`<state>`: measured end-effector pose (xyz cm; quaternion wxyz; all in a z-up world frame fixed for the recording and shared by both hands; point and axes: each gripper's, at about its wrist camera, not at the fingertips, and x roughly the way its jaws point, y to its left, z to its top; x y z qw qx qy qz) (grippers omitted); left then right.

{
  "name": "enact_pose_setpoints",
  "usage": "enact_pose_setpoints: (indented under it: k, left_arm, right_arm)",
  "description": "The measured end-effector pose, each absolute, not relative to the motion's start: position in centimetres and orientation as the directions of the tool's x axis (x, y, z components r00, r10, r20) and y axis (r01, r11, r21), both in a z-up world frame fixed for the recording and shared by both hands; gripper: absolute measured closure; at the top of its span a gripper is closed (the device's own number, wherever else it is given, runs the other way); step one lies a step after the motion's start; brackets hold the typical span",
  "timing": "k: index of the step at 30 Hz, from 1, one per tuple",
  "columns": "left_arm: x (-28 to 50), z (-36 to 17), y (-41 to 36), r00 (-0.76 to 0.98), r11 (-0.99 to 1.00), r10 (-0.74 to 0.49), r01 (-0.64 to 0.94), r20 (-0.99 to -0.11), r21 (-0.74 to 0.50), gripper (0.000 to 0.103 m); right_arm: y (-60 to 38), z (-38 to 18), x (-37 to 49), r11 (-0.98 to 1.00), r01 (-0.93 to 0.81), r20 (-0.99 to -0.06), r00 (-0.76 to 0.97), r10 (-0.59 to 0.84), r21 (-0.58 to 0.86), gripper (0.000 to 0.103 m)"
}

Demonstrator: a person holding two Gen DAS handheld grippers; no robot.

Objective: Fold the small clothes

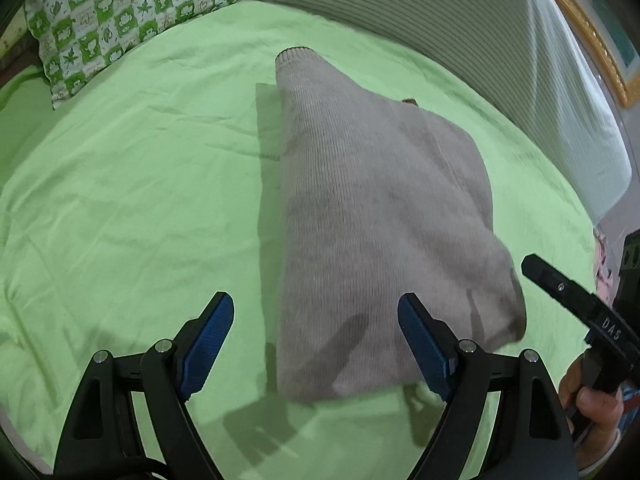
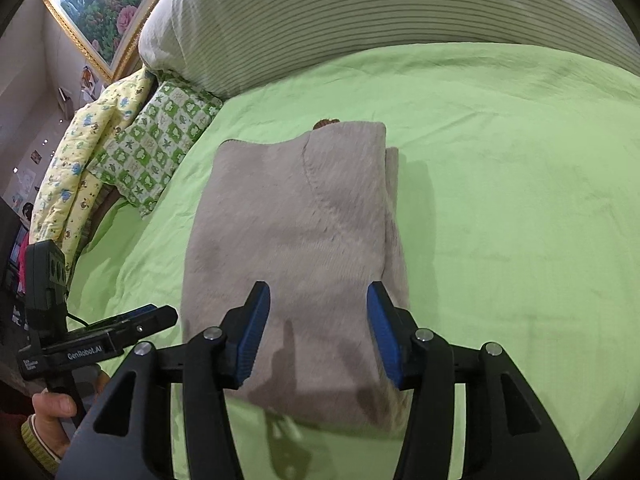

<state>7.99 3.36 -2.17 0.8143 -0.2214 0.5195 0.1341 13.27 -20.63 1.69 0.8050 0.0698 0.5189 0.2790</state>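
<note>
1. The grey ribbed knit garment point(image 2: 296, 248) lies folded into a narrow bundle on my light green bedsheet point(image 2: 500, 200), its ribbed cuff end pointing toward the striped grey-white headboard cushion point(image 1: 440, 20).
2. My left gripper point(image 1: 316, 340) hangs above the near end of the bundle with its blue-padded jaws spread wide apart and nothing between them.
3. My right gripper point(image 2: 318, 332) also hovers over the near end, jaws partly apart; the cloth shows below the gap, not pinched, as far as I can judge.
4. I reckon the fold is close to finished, since the layers sit stacked and neither tool holds the fabric.
5. Risk: the near right corner looks a little puffed, so the thick knit may spring back and let the top layer slide off.
6. Risk: if I press down again, a pad could catch the ribbed surface and drag the fold crooked.
7. Risk: the sheet is soft and wrinkled, so pushing the bundle could bunch it and skew the edges toward the green-and-white leaf-print pillow point(image 1: 116, 16).
</note>
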Motion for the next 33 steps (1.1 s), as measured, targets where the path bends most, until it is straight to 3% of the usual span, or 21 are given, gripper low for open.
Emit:
enact_pose_setpoints:
  k: [7, 18, 33]
  left_arm:
    - [5.3, -1.4, 2.2, 0.418, 0.879, 0.031, -0.443, -0.908, -0.175, 0.018]
    - [1.3, 0.6, 0.8, 0.474, 0.897, 0.219, -0.442, -0.853, -0.015, 0.017]
    - [-0.8, 3.4, -1.6, 0.575, 0.939, 0.240, -0.341, -0.782, 0.038, 0.016]
  right_arm:
    - [-20.7, 2.8, 10.0, 0.833, -0.390, -0.788, 0.326, 0.523, 0.391, 0.040]
    - [-21.6, 3.5, 5.2, 0.846, -0.413, -0.780, 0.381, 0.497, 0.337, 0.026]
    - [-21.5, 5.4, 2.1, 0.841, -0.496, -0.730, 0.490, 0.476, 0.215, 0.015]
